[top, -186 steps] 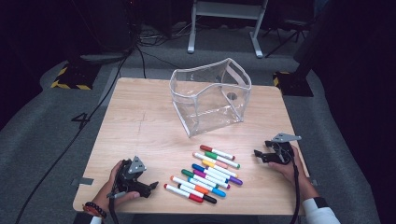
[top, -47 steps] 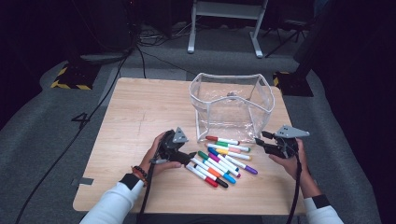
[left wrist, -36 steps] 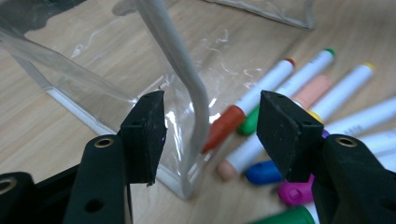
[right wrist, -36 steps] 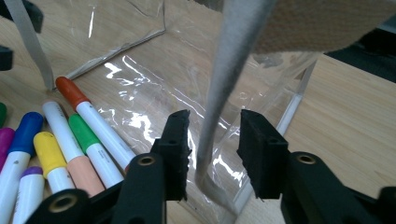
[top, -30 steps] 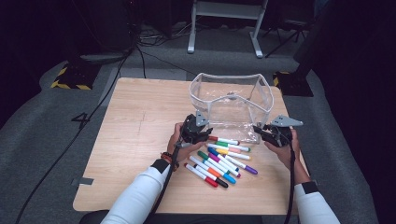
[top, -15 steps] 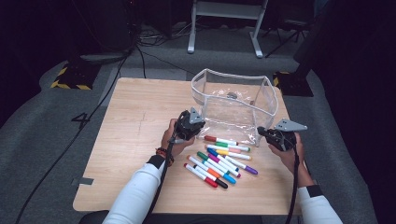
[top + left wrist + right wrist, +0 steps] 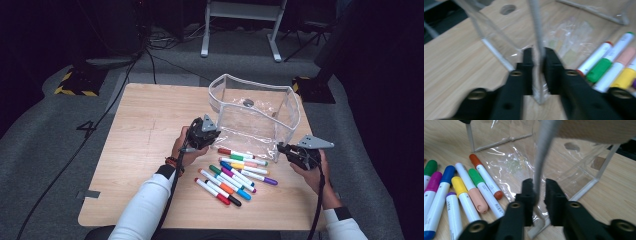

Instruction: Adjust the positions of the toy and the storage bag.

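A clear plastic bag (image 7: pixel 255 112) with white trim stands open on the wooden table (image 7: pixel 145 125). My left gripper (image 7: pixel 212 140) is at its front left corner, and in the left gripper view the gripper (image 7: pixel 538 56) is shut on the bag's white rim (image 7: pixel 536 30). My right gripper (image 7: pixel 281 148) holds the front right corner. In the right gripper view its jaws (image 7: pixel 539 187) have just been opening a little, with the trim (image 7: pixel 544 150) still pinched between them. Several coloured markers (image 7: pixel 235 172) lie in a row in front of the bag.
The markers (image 7: pixel 461 192) lie close to the left of my right gripper's jaws. In the left gripper view the markers (image 7: pixel 609 67) lie to the right. A round hole (image 7: pixel 248 102) in the tabletop shows through the bag. Cables and a stand's feet are on the floor behind the table.
Both grippers came up from the table's front edge and took the bag's front corners. In the last second the right one drew slightly toward the near right, spreading the mouth.
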Demonstrator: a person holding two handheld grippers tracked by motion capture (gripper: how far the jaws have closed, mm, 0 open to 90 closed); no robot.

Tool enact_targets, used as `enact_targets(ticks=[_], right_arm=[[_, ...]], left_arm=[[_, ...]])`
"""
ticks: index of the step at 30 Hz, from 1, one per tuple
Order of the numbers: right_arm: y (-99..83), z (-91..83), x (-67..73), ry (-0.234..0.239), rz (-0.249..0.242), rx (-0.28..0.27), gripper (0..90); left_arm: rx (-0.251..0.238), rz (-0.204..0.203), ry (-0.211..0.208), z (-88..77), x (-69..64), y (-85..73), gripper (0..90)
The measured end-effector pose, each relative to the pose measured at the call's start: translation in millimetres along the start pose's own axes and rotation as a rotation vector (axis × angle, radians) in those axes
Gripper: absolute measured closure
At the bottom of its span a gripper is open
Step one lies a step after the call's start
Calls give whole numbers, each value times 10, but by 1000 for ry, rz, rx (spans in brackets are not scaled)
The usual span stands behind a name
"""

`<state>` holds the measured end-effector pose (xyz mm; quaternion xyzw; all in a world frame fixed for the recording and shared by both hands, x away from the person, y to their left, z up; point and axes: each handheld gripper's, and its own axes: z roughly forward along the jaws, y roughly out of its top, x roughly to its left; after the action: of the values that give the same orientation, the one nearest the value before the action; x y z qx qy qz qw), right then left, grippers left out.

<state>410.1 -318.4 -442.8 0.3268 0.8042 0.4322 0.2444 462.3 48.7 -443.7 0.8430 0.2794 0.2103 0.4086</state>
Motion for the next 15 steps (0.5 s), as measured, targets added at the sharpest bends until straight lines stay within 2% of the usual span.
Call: enact_targets(ticks=[2,4,6,8,9,11,13,15], right_arm=[[-14,-16,-2,2,7,1,701],[-38,-59,-14,2,10,8,644],[-67,-107,-22,12,18,7,605],[-104,-166,-17,29,23,19,578],[-124,-196,-4,51,19,24,568],[-169,-245,44,101,-2,45,551],[-219,-270,100,126,-25,68,546],[-276,-272,155,179,-36,87,548]], left_arm=[[4,3,9,-39,0,-4,682],[14,5,25,-123,12,-30,531],[6,10,16,-249,27,-94,465],[-3,3,-9,-383,34,-186,359],[9,6,-30,-452,34,-245,300],[34,24,-52,-597,0,-392,248],[61,38,-73,-746,-49,-572,212],[89,30,-98,-849,-80,-710,168]])
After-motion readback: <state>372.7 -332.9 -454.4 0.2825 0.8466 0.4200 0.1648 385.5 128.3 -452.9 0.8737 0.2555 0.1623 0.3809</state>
